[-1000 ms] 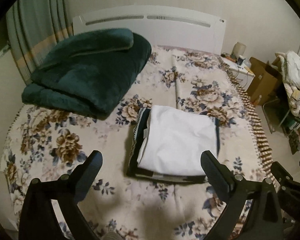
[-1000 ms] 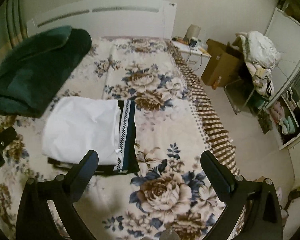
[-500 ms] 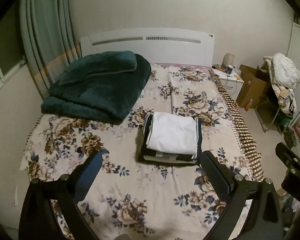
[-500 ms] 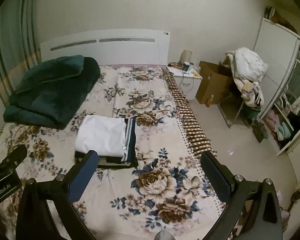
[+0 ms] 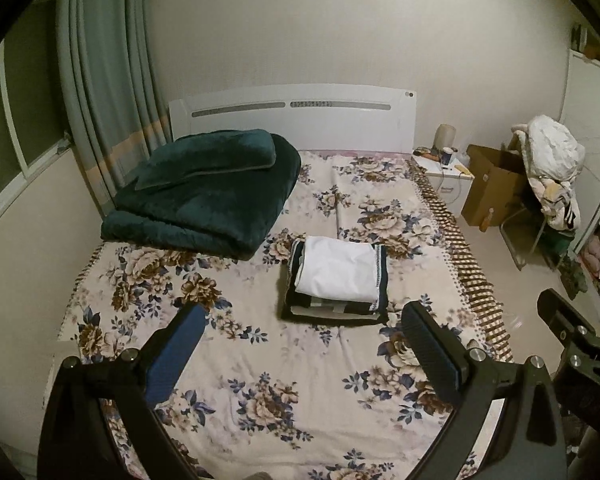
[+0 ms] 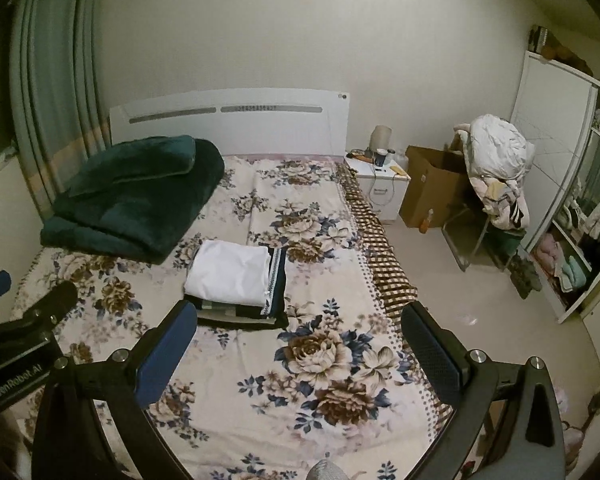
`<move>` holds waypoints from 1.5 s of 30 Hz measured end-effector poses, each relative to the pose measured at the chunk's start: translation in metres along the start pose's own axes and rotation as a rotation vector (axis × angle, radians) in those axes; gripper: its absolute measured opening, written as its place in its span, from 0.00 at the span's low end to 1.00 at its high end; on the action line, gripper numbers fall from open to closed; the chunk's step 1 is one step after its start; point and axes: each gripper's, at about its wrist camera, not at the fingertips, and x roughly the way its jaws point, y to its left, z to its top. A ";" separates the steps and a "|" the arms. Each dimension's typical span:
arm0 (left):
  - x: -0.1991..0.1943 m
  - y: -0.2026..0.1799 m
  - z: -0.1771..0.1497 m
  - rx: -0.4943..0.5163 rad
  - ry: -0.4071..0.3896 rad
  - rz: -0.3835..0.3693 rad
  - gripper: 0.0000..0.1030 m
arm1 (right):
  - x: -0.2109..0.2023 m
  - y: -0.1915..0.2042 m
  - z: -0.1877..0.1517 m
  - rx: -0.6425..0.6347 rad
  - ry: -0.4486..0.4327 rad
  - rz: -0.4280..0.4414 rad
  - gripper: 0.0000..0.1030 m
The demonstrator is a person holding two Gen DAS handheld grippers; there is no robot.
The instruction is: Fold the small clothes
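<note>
Both the left gripper [image 5: 300, 344] and right gripper [image 6: 300, 340] hang wide open, holding nothing, nearer the camera than the stack [image 5: 338, 280]. The stack lies folded mid-bed [image 5: 260, 380], just short of the blanket [image 5: 204, 188]. Likely finished; keep clear so its edges stay square.

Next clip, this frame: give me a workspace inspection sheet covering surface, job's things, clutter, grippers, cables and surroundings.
Surface: bed with floral sheet, mostly bare in front.
Job's things: stack of folded clothes, white garment on top, dark patterned ones beneath.
Clutter: folded dark green blanket at the head of the bed, apart from the stack.
Grippers: left tool and right tool both open, holding nothing, short of the stack.
Cables: a cord hangs down the front of the nightstand.
Surroundings: white headboard, curtain, cardboard box, chair piled with laundry, open wardrobe.
</note>
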 end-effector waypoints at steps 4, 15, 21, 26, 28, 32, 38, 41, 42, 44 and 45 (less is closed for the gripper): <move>-0.016 0.002 -0.005 -0.014 -0.011 -0.002 0.97 | -0.025 -0.004 -0.002 0.005 -0.013 0.006 1.00; -0.048 0.006 -0.015 -0.032 -0.048 0.026 1.00 | -0.052 -0.008 0.002 -0.003 -0.034 0.027 1.00; -0.054 0.010 -0.015 -0.043 -0.056 0.033 1.00 | -0.057 -0.007 0.001 -0.005 -0.037 0.029 1.00; -0.056 0.011 -0.016 -0.045 -0.057 0.034 1.00 | -0.059 -0.005 0.003 -0.006 -0.040 0.032 1.00; -0.056 0.011 -0.016 -0.045 -0.059 0.034 1.00 | -0.061 -0.004 0.002 -0.003 -0.038 0.036 1.00; -0.055 0.011 -0.015 -0.044 -0.058 0.032 1.00 | -0.058 -0.001 0.006 -0.010 -0.038 0.041 1.00; -0.058 0.012 -0.016 -0.044 -0.060 0.041 1.00 | -0.060 -0.001 0.007 -0.007 -0.037 0.048 1.00; -0.059 0.012 -0.016 -0.047 -0.061 0.042 1.00 | -0.059 0.000 0.010 -0.008 -0.039 0.053 1.00; -0.061 0.012 -0.016 -0.051 -0.061 0.046 1.00 | -0.059 0.001 0.011 -0.010 -0.039 0.054 1.00; -0.063 0.012 -0.016 -0.053 -0.060 0.048 1.00 | -0.059 0.001 0.011 -0.010 -0.039 0.056 1.00; -0.064 0.013 -0.016 -0.054 -0.061 0.051 1.00 | -0.059 0.001 0.012 -0.010 -0.039 0.058 1.00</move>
